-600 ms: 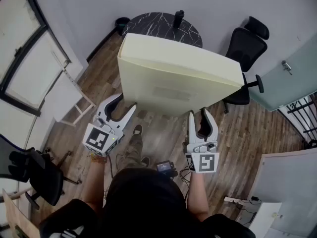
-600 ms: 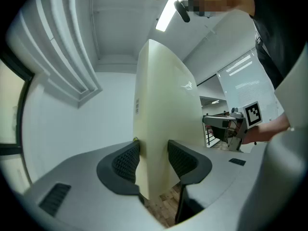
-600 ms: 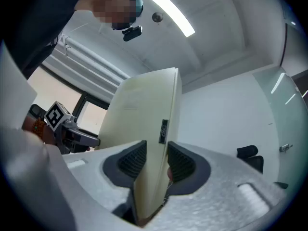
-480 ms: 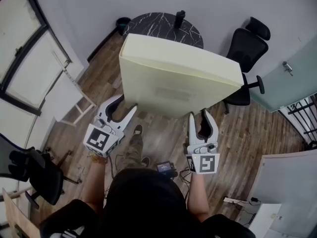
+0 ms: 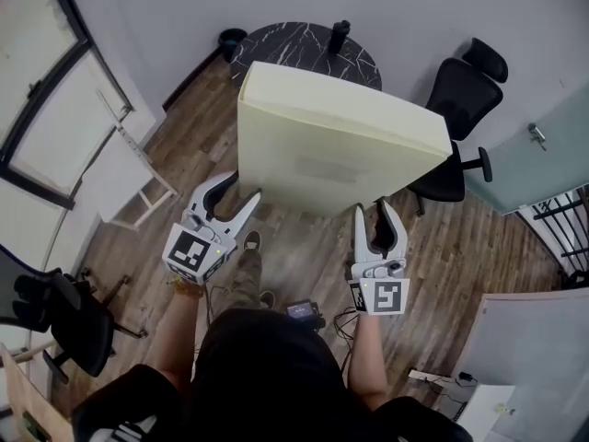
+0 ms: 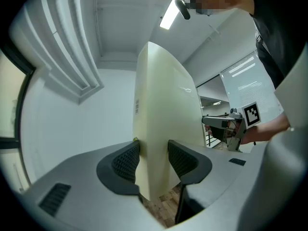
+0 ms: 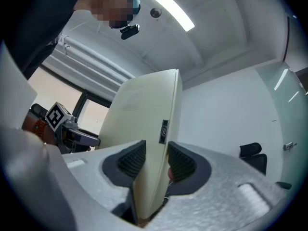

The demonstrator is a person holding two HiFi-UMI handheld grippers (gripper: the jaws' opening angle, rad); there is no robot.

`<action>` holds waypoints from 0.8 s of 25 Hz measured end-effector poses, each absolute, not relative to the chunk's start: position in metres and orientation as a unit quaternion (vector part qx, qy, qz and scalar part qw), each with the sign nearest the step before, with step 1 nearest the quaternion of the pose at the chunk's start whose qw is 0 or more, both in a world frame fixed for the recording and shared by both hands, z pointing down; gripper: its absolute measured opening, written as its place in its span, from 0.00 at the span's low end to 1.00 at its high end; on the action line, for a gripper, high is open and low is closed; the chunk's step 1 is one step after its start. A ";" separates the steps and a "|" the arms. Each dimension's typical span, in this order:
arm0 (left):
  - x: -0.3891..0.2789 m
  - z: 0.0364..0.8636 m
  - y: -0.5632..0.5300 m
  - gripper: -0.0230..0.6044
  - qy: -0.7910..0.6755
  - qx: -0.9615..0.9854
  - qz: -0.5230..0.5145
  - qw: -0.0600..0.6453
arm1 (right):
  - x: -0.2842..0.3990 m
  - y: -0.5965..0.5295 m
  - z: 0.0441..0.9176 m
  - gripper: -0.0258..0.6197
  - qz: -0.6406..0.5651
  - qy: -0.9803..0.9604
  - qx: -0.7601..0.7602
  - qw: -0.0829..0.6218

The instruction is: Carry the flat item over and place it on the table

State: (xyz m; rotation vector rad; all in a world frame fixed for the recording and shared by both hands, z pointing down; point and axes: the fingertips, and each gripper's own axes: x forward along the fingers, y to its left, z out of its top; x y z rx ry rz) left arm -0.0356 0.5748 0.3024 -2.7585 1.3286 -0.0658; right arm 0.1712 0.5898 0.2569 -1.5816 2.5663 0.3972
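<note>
A large, thick cream foam slab [image 5: 340,145] hangs in the air in front of me, above the wooden floor. My left gripper [image 5: 237,186] is shut on its lower left edge and my right gripper [image 5: 373,212] on its lower right edge. In the left gripper view the slab [image 6: 163,124] stands on edge between the black ribbed pads [image 6: 126,161] of the gripper [image 6: 153,160]. In the right gripper view the slab [image 7: 144,119], with a small dark label on its edge, is pinched in the gripper [image 7: 156,160]. The round black marble table [image 5: 294,46] lies just beyond the slab.
A dark bottle [image 5: 340,35] stands on the table and a black bin [image 5: 230,40] sits by the wall. A black office chair [image 5: 460,99] is right of the slab. A white wooden frame [image 5: 124,182] and another black chair [image 5: 51,311] are to the left.
The slab and both grippers have shifted a little to the right. The slab's left edge has swung right, so more floor shows on its left.
</note>
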 end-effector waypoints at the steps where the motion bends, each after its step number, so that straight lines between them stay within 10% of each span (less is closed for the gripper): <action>1: -0.036 0.303 0.571 0.33 0.433 -0.900 -0.022 0.039 | 0.172 0.587 0.258 0.26 0.130 0.843 -0.520 0.049; 20: -0.035 0.312 0.483 0.33 0.409 -0.912 -0.017 0.015 | 0.169 0.506 0.258 0.26 0.133 0.836 -0.531 0.021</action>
